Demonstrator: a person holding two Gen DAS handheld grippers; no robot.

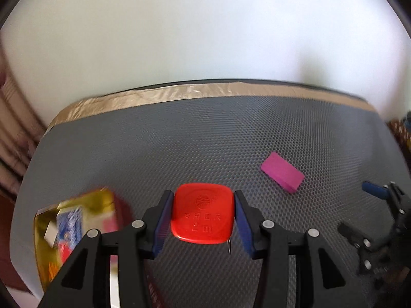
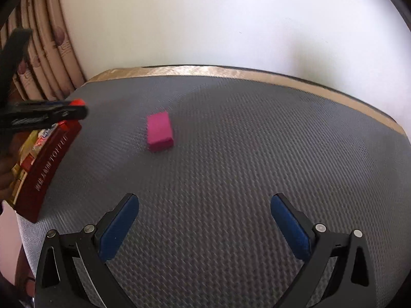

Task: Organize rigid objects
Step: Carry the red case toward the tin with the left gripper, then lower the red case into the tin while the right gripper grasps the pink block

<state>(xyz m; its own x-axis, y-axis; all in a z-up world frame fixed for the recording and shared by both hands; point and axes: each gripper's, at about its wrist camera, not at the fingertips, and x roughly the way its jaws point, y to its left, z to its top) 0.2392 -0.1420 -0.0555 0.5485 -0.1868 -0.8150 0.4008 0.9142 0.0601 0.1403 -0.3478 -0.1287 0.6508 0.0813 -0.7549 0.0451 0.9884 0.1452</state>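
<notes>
One pink block (image 2: 159,131) beside box (image 2: 43,164)

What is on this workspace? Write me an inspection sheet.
Surface: grey textured mat with a tan taped far edge.
Job's things: red rounded-square tape measure in the left gripper; pink rectangular block lying free on the mat; red and gold open box at the mat's left edge, holding blurred items.
Clutter: nothing seen.
Grippers: left clamped on the tape measure; right gripper open, empty.
Cables: nothing seen.
Surroundings: white wall, patterned curtain.
</notes>
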